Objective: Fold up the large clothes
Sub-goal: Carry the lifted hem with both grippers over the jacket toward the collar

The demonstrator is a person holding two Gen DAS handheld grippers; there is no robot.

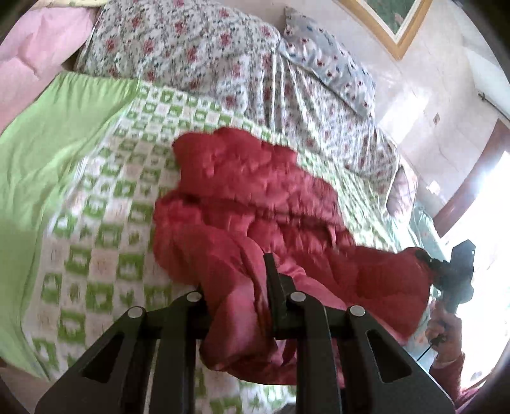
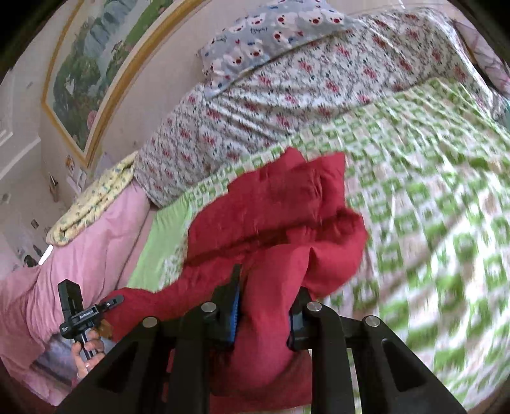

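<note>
Black claw fingers fill the bottom of both views, each pair closed tight on a bunched fold of a red quilted garment (image 1: 255,197). From the left wrist view, the left claw (image 1: 242,296) pinches a gathered, pinker edge of the fabric, which spills over and hides one finger. From the right wrist view, the right claw (image 2: 264,302) grips another thick fold between blue-edged pads (image 2: 235,305).

Between the two grips the red garment hangs in a crumpled heap, its far part lying on a green-and-white checked bedspread (image 2: 430,207) that covers the bed. Both views are blurred.

Beyond the garment lies a floral quilt (image 1: 197,51) with red flowers, bunched along the far side of the bed. On top of it rests a pale blue pillow (image 2: 274,28) printed with small animal faces. A plain green sheet (image 1: 47,153) borders the checked bedspread on one side, next to pink bedding (image 2: 89,248) and a rolled yellow patterned cloth (image 2: 95,197).

On the wall hangs a gold-framed landscape picture (image 2: 105,63). Each view shows the other claw at its edge, held by a person's hand (image 2: 89,350).
</note>
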